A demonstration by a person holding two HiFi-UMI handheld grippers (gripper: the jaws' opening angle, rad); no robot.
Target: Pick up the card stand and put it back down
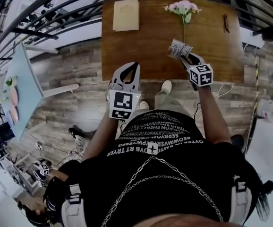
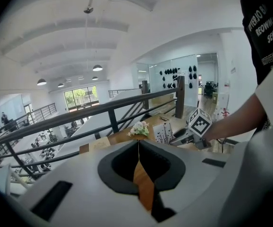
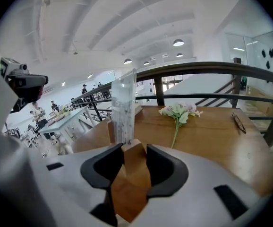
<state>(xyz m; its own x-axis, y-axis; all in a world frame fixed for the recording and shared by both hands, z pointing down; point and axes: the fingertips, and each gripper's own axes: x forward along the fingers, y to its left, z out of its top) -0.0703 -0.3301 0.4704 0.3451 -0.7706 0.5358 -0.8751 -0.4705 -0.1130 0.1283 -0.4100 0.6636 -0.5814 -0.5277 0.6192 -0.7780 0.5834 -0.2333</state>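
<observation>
The card stand (image 1: 179, 48) is a small wooden block with an upright clear card printed with dark plant shapes. My right gripper (image 1: 189, 59) is shut on its wooden base (image 3: 132, 155), and the card (image 3: 123, 110) rises just past the jaws. It hangs over the near right part of the brown table (image 1: 127, 56). The left gripper view shows the stand (image 2: 163, 133) beside the right gripper (image 2: 193, 129). My left gripper (image 1: 128, 74) hovers at the table's near edge, its jaws (image 2: 138, 148) shut with nothing between them.
A sprig of pink flowers (image 1: 183, 7) lies at the back of the table, also seen from the right gripper (image 3: 178, 112). A tan notebook (image 1: 126, 14) lies at the back left, glasses (image 1: 226, 22) at the right. A dark railing (image 3: 212, 69) runs behind the table.
</observation>
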